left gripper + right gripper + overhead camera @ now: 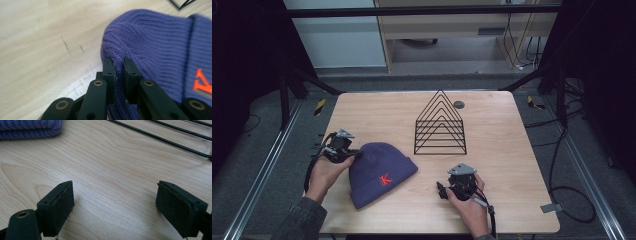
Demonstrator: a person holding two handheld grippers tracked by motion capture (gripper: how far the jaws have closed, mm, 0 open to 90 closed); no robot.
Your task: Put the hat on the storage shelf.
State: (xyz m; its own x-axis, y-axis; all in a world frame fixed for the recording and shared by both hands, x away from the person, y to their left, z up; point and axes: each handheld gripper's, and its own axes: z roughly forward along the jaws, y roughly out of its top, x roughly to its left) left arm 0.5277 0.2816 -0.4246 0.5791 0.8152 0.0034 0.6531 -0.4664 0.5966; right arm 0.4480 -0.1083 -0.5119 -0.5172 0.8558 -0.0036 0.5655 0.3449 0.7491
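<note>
My left tongs (349, 153) are pinched tight on a fold of the purple ribbed knit beanie with the orange letter K (379, 172), right at its crown edge; in the left gripper view the two black jaws stand close together with a ridge of the purple knit (119, 56) squeezed between them. The beanie lies on the pale wooden worktop (502, 150), near my side and left of the middle, and its long axis runs on a slant: the rounded crown points up and to the left, toward my left hand (326, 172), while the folded cuff end runs off to the right and toward me. So from my left tongs the whole body of the hat stretches away to the right, and any lift from here will, I judge, hang it from this one corner with the cuff trailing. My right tongs (442, 191) rest low on the worktop to the right of the beanie, apart from it, with their jaws spread wide and nothing between them; in the right gripper view the cuff (30, 130) shows ahead and off to the left. The right hand is the nearer one to that free cuff end. The black wire rack of nested triangles (440, 125) stands farther back, beyond both hands.
</note>
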